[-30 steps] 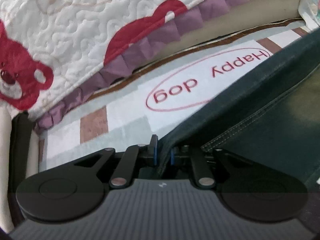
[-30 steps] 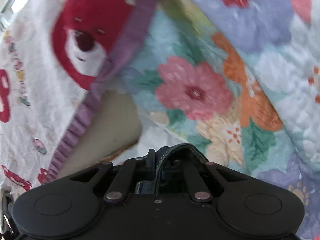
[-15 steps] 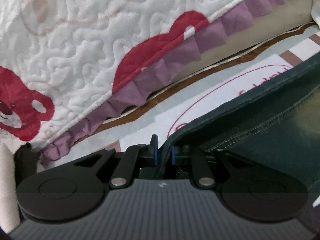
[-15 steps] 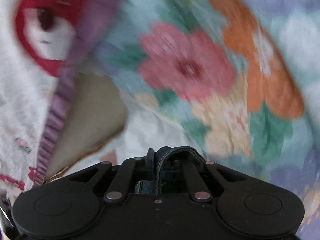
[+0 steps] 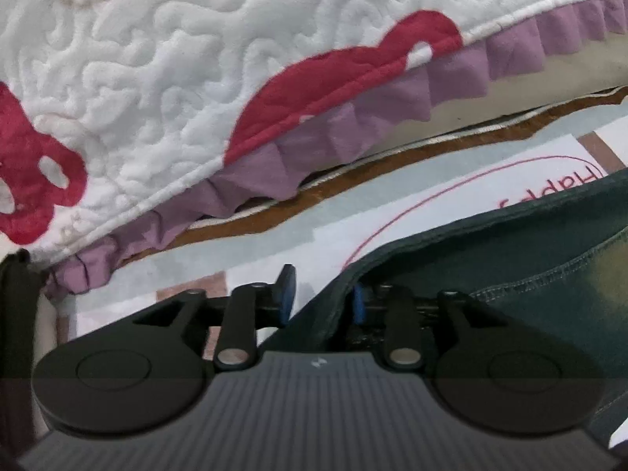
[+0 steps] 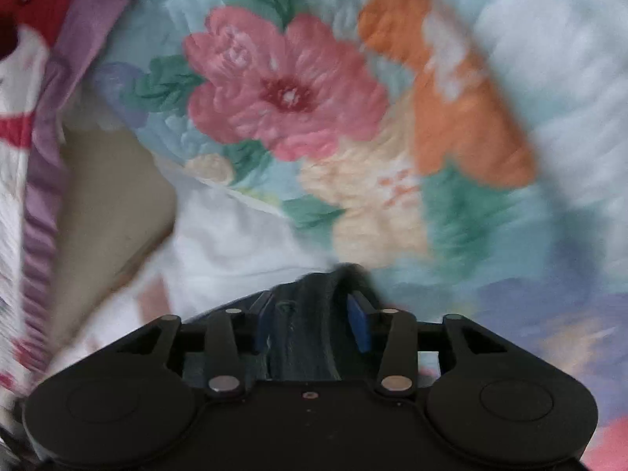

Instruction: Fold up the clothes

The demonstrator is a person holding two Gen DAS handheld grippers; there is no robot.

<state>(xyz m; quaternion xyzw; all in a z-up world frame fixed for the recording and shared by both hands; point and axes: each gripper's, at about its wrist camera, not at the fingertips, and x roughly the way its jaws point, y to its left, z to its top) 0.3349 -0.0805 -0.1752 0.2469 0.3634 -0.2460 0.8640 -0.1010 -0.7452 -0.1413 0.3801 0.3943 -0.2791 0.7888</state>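
Denim garment: dark blue-green jeans (image 5: 510,259), stitched seam showing, spread low over a pale mat printed "Happy" (image 5: 431,212) inside a red oval; full outline runs out of view to the right.
Where it lies from the left gripper: left gripper (image 5: 320,294) has the jeans' edge rising through its gap and falling away to its right; the cloth leans on the right blue pad, the left pad stands clear of it.
Left jaws: parted wide, nothing pinched.
Where it lies from the right gripper: right gripper (image 6: 310,322) has a ridge of the same denim (image 6: 310,306) standing up between its pads; this view is motion-blurred.
Right jaws: parted, with a gap showing beside the fold on each side; no clamp visible.
Long axis: in the left view the hemmed edge runs from the jaws up and rightward; length beyond that I cannot tell.
Nearer hand: both are at the cloth; neither view shows the other gripper.
Stage: fits a fold just set down and let go, or an edge about to be taken up.
Edges: quilted bear-print bedcover (image 5: 196,78) with purple frill hangs just behind the mat.
Open room: bare mat to the left of the left jaws; floral quilt (image 6: 314,98) crowds the right gripper's front.
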